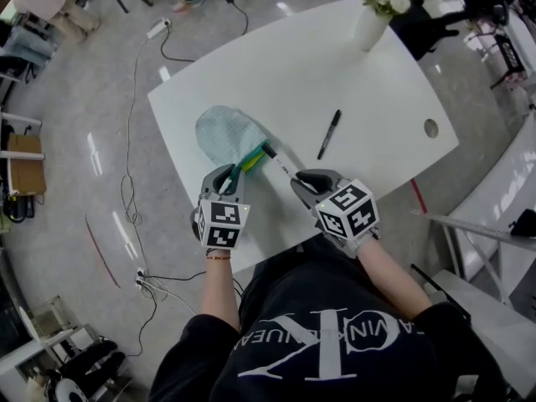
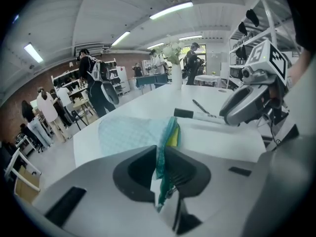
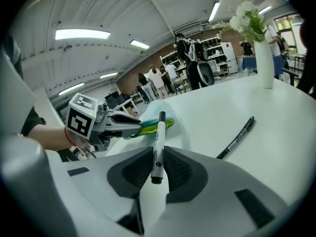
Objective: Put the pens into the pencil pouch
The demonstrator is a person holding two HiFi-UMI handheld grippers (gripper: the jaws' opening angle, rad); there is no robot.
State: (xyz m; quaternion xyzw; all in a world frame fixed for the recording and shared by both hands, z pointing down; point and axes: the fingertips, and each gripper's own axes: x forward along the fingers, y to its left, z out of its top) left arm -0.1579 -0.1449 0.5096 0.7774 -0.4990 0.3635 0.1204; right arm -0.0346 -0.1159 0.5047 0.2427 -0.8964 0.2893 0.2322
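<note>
Cloth pouch [image 1: 224, 134], smooth white table [image 1: 293, 74]
The pouch looks finely woven and matt; the marker [image 1: 279, 162] and black pen [image 1: 329, 134] look plastic; the floor [image 1: 92, 99] is glossy.

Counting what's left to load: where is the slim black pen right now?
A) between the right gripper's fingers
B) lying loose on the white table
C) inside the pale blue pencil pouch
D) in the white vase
B: the slim black pen lies alone on the white table, apart from the pale blue pencil pouch; the right gripper holds a white-barrelled marker instead.
</note>
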